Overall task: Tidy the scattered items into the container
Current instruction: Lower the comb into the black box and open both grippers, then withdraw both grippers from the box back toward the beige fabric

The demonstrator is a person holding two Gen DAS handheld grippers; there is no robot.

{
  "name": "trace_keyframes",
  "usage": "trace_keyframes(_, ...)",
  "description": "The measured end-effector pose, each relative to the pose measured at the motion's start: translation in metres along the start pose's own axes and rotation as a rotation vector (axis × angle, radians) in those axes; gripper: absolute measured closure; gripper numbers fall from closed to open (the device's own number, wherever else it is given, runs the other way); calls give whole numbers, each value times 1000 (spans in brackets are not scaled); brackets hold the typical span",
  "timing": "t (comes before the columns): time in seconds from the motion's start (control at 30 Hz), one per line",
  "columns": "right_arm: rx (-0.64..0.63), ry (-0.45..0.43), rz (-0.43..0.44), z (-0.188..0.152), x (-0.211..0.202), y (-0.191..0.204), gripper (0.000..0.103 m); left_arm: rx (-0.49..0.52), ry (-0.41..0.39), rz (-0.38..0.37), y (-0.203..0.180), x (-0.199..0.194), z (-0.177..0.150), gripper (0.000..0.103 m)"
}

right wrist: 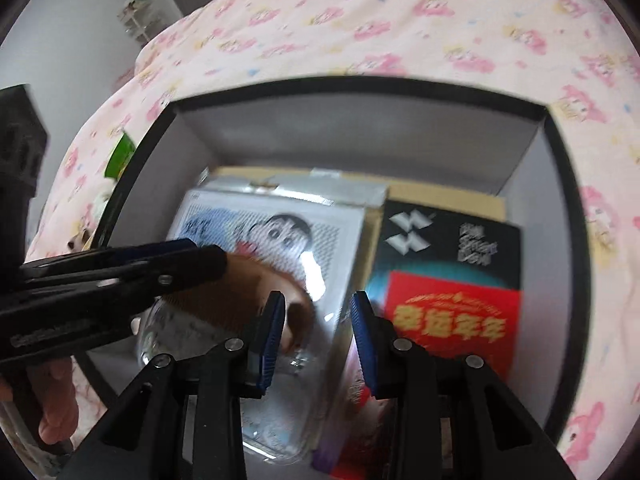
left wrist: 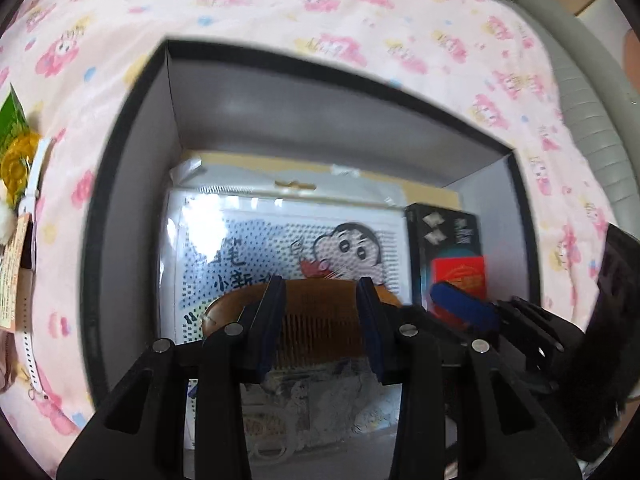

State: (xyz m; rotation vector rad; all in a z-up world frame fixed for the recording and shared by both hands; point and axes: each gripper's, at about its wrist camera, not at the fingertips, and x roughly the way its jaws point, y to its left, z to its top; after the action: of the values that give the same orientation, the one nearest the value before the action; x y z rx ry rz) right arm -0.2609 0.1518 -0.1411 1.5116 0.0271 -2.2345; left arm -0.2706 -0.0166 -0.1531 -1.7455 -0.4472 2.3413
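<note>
Two grippers hang over the open box on the pink bedsheet. The left gripper has its jaws closed on a wooden comb, held crosswise above the cartoon packet, probably to lay it flat inside. The right gripper hovers near the black-and-red carton, jaws parted and empty. Some items lie on the sheet, left of the box.

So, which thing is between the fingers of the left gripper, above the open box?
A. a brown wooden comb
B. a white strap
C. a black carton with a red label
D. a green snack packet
A: the left gripper is closed on the brown wooden comb, its blue pads at either side of the teeth, over the dark-rimmed open box.
</note>
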Motion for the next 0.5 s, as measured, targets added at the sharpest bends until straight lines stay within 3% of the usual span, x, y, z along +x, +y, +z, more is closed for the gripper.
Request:
trace_keyframes(0.17,-3,33,-18,-2,4,-1,72,34,-45,-4,-9,-15,-8,66)
trace_keyframes(0.5,63,-188,-52,-27,-84,18,71,162,-235,-18,-47,-104,-61,66)
